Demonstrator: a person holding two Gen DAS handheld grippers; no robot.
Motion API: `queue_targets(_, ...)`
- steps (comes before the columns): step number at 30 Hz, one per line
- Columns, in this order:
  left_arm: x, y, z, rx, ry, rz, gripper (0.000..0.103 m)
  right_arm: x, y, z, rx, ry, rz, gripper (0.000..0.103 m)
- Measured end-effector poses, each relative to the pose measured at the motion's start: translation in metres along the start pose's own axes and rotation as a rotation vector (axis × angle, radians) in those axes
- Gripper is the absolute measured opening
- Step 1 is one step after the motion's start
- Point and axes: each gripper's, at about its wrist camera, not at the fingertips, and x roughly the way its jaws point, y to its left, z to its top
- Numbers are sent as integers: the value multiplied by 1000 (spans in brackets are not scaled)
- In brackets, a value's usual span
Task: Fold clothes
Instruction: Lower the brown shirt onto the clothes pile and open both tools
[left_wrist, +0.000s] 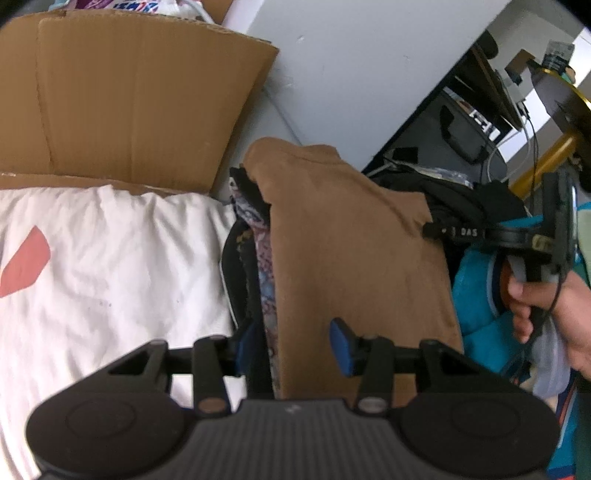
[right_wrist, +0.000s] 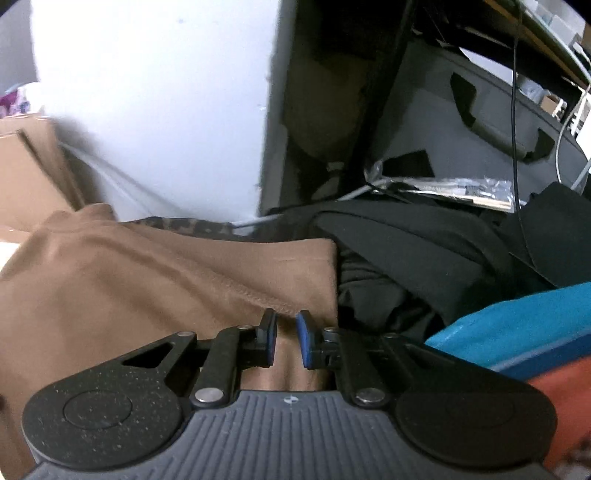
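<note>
Brown garment (left_wrist: 354, 236): lies between the half-open jaws of left gripper (left_wrist: 291, 349); right gripper (right_wrist: 286, 341), jaws narrowed, straddles its hem, apparently for lifting; grip uncertain.

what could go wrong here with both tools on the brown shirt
1. The right tool has only the hem of the brown garment between its narrowed pads, with a gap showing, so the edge could slip out.
2. The left tool straddles the patterned cloth beside the brown one and might catch both.
3. The black clothes crowd the brown edge and may get dragged.
</note>
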Motion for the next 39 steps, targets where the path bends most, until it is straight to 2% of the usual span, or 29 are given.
queue_targets(9, -5, -8, -12, 4, 12, -44, 47, -33, 4, -52, -7, -26, 59, 18)
queue_targets(16, 2, -8, -29, 11, 55, -40, 46, -35, 7, -87, -44, -41, 59, 18)
queue_targets(19, 3, -6, -35, 4, 66, -48, 42, -29, 4, -92, -41, -33, 32, 17)
queue_targets(21, 3, -7, -38, 18, 70, -45, 38, -25, 1, -94, -43, -28, 13, 11)
queue_targets(23, 3, -8, -40, 36, 70, -40, 29, -22, 1, -95, -50, -22, -2, 11)
queue_targets(26, 2, -8, -39, 45, 70, -41, 22, -16, 2, -98, -63, -15, -8, 11)
queue_targets(31, 0, -7, -36, 45, 68, -43, 19, -9, 1, -98, -27, -6, 1, 11)
queue_targets(36, -8, -2, -38, 28, 60, -56, 20, -34, -4, -99, 30, -50, 26, 13)
queue_targets(39, -10, 2, -43, 4, 68, -65, 25, -49, -6, -107, 52, -67, 38, 13)
